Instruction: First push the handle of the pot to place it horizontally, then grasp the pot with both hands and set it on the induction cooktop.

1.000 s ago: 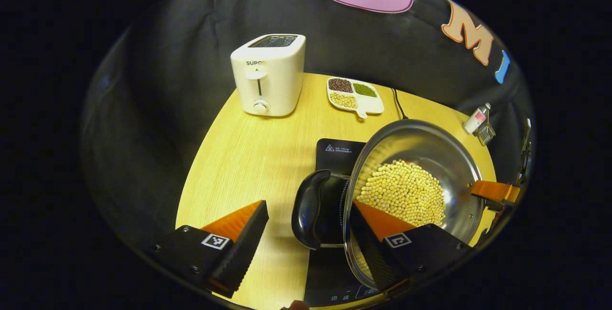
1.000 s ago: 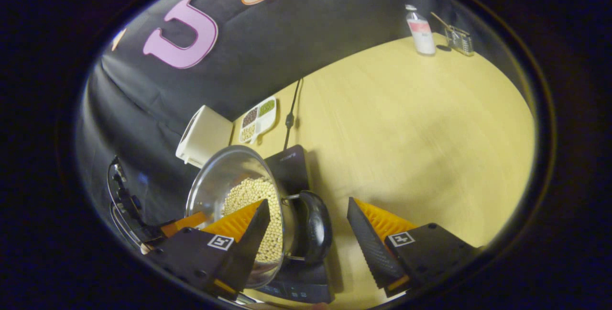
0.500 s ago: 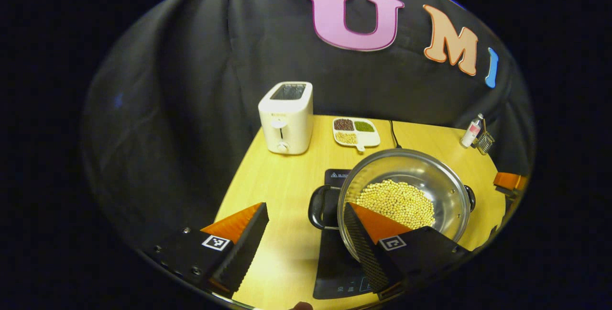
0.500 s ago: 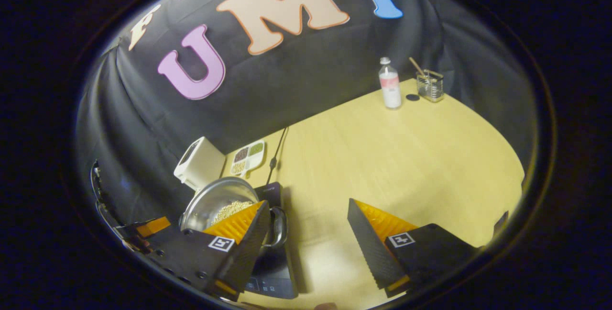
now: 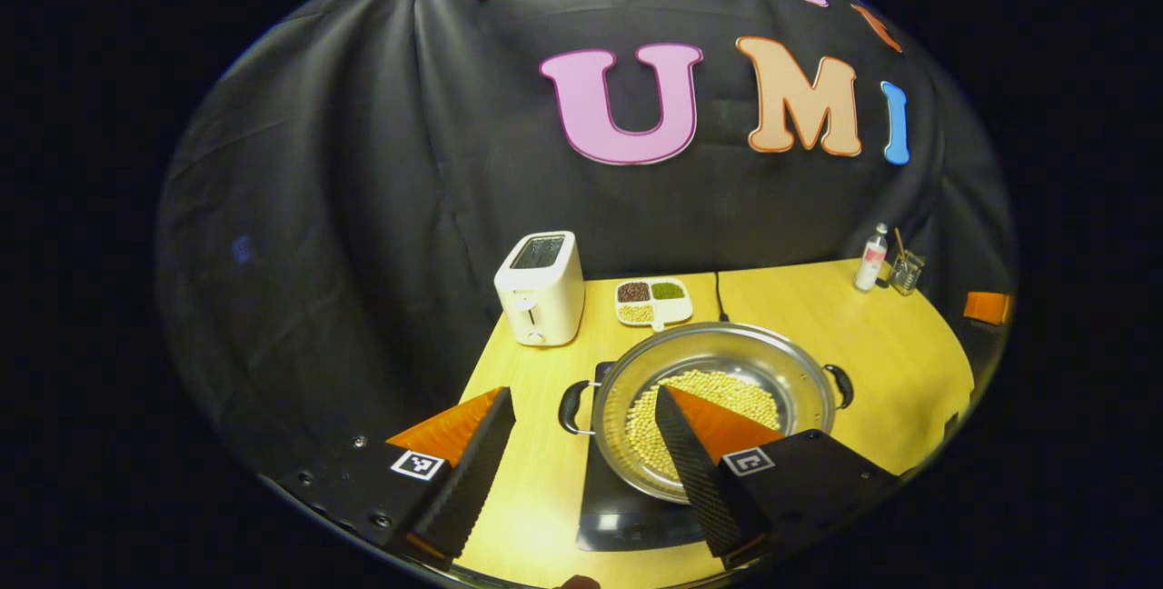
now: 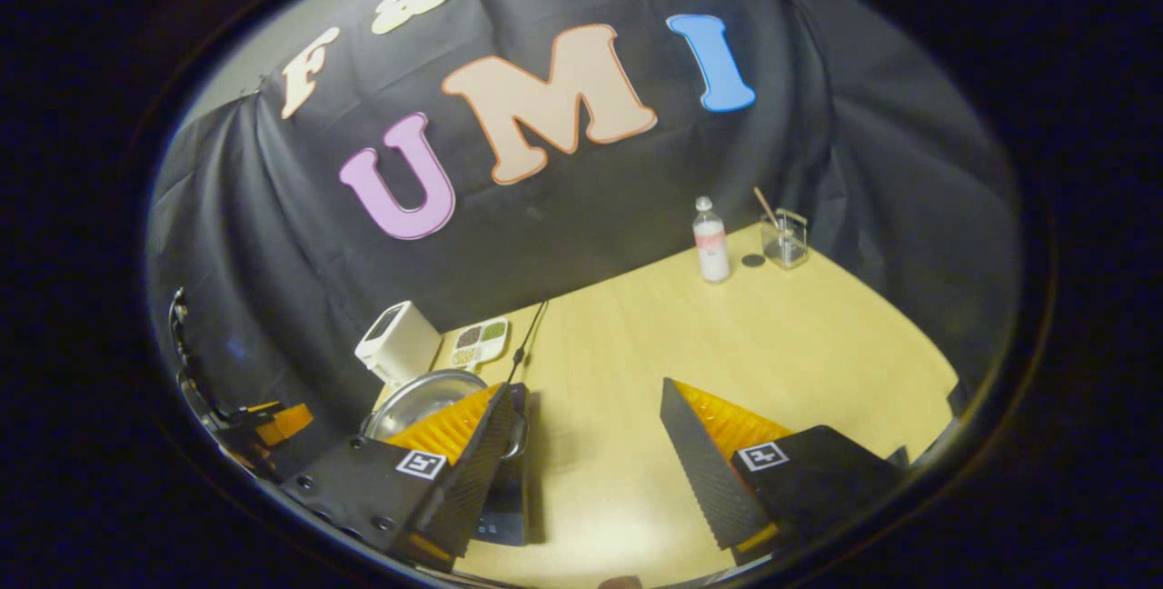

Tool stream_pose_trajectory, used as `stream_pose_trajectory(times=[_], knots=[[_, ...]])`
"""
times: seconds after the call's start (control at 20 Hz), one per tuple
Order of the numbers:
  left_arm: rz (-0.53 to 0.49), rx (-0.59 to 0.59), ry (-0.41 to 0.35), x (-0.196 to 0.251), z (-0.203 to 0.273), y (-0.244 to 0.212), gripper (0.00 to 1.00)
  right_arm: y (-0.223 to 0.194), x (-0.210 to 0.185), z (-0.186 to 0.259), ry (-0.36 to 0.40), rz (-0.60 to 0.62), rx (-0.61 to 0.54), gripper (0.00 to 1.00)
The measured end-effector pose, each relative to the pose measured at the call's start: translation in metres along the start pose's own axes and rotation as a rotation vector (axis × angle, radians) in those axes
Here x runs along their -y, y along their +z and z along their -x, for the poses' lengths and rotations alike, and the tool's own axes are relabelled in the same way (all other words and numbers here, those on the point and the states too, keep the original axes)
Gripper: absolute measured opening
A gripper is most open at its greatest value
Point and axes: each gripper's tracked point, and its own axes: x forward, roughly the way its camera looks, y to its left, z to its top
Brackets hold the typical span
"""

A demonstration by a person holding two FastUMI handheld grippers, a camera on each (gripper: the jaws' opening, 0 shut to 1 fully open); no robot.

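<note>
— How do the jaws stand?
— Both spread wide, holding nothing; left gripper (image 5: 581,471) and right gripper (image 6: 581,466) hang above the table (image 6: 772,344).
— The pot (image 5: 718,366)?
— On the induction cooktop (image 5: 627,507), full of beans, handles level out sideways.

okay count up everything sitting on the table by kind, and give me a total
Pot of soybeans: 1
Induction cooktop: 1
Toaster: 1
Divided dish of beans: 1
Bottle: 1
Glass container with a stick in it: 1
Total: 6
</note>
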Motion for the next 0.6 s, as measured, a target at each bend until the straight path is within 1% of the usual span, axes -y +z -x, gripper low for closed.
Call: stream_pose_trajectory(times=[0.15, 0.25, 0.4, 0.45, 0.5, 0.55, 0.6], knots=[[0.087, 0.055, 0.024, 0.029, 0.031, 0.02, 0.96, 0.035, 0.013, 0.035, 0.041, 0.058, 0.062, 1.0], [0.12, 0.117, 0.053, 0.041, 0.055, 0.042, 0.96, 0.064, 0.023, 0.06, 0.059, 0.1, 0.126, 0.99], [0.075, 0.254, 0.15, 0.054, 0.091, 0.081, 0.98, 0.108, 0.032, 0.093, 0.091, 0.142, 0.235, 0.99], [0.054, 0.304, 0.177, 0.06, 0.102, 0.096, 0.96, 0.121, 0.034, 0.103, 0.104, 0.157, 0.272, 0.99], [0.039, 0.348, 0.186, 0.071, 0.113, 0.108, 0.96, 0.132, 0.037, 0.112, 0.113, 0.173, 0.298, 0.99], [0.032, 0.385, 0.182, 0.084, 0.123, 0.118, 0.98, 0.14, 0.04, 0.12, 0.125, 0.19, 0.318, 0.91], [0.038, 0.418, 0.172, 0.099, 0.132, 0.126, 0.96, 0.145, 0.041, 0.128, 0.135, 0.204, 0.334, 0.91]])
